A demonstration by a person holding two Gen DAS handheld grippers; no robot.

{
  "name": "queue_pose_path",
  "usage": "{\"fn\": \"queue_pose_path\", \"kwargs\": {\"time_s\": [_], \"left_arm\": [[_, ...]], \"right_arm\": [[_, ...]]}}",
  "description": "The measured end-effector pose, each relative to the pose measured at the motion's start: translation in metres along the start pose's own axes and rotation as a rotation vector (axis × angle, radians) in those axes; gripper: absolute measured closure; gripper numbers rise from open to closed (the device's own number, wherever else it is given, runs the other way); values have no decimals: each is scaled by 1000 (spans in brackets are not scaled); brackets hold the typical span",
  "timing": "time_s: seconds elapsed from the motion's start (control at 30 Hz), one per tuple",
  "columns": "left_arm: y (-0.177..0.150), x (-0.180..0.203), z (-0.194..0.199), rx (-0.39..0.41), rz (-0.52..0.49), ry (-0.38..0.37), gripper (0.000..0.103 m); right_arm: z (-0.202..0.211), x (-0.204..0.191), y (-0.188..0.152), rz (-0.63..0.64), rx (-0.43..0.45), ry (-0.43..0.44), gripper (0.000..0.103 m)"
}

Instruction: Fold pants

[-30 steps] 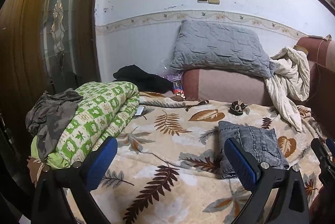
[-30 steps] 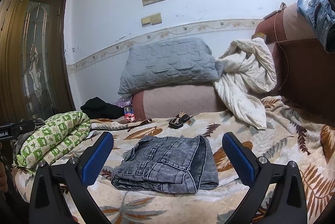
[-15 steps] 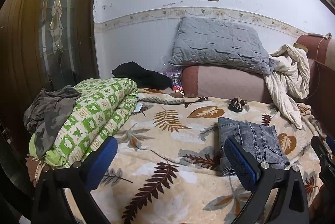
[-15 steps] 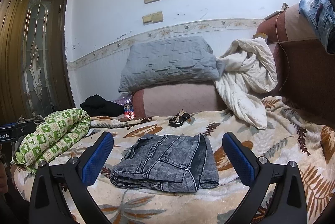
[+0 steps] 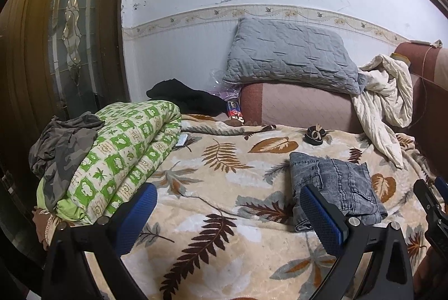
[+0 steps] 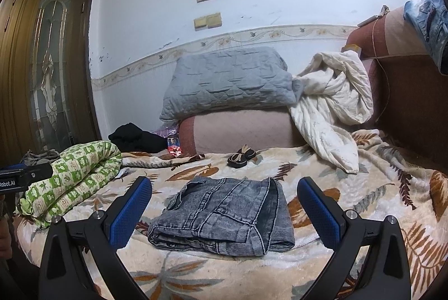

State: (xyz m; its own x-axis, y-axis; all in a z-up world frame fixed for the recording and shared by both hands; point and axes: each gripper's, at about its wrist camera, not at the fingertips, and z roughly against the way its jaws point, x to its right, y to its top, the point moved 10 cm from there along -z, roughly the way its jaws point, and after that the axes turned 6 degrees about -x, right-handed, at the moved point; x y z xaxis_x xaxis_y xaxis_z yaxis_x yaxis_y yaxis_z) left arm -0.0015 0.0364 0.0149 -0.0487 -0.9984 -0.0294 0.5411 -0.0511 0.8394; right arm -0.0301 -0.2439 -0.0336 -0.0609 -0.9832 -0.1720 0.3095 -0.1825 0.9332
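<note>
Nearest the lens, the left gripper (image 5: 226, 211) is being held with its blue-padded fingers (image 5: 322, 218) spread wide apart and nothing between them, raised over the leaf-print blanket (image 5: 212, 188). Same deal on the other side: the right gripper (image 6: 224, 206) is being held wide apart too, nothing being pinched, with the pants (image 6: 224, 216) being framed right between its fingers from that camera. The pants, grey washed denim, are lying folded into a compact stack on the blanket, and they're being touched by neither tool; in the left view the pants (image 5: 336, 185) are sitting off to the right, partly behind the right-hand finger. A bit further back on the left, a rolled green-and-white quilt (image 5: 120, 157) is being topped by a camo garment (image 5: 61, 143). Past the pants, a small dark bundle (image 6: 240, 157) is lying on the blanket near the pink bolster (image 6: 240, 129). At the back, a grey quilted pillow (image 6: 229, 81) is being propped on that bolster against the wall, with a cream sheet (image 6: 333, 101) being draped just beside it, and a black garment (image 5: 184, 97) is piled in the corner.
</note>
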Motion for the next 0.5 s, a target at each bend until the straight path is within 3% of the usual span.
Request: {"fn": "queue_pose_path", "kwargs": {"time_s": [0.17, 0.33, 0.43, 0.5], "left_arm": [[-2, 2, -4, -9, -5, -9, 0], [-6, 16, -36, -80, -35, -88, 0], [-10, 31, -74, -160, -83, -129, 0], [-10, 48, -108, -223, -106, -199, 0]], "right_arm": [[-1, 1, -1, -1, -4, 0, 0], [-12, 21, -3, -34, -46, -14, 0], [-37, 64, -12, -122, -143, -70, 0], [-68, 101, -25, -246, -281, -76, 0]]}}
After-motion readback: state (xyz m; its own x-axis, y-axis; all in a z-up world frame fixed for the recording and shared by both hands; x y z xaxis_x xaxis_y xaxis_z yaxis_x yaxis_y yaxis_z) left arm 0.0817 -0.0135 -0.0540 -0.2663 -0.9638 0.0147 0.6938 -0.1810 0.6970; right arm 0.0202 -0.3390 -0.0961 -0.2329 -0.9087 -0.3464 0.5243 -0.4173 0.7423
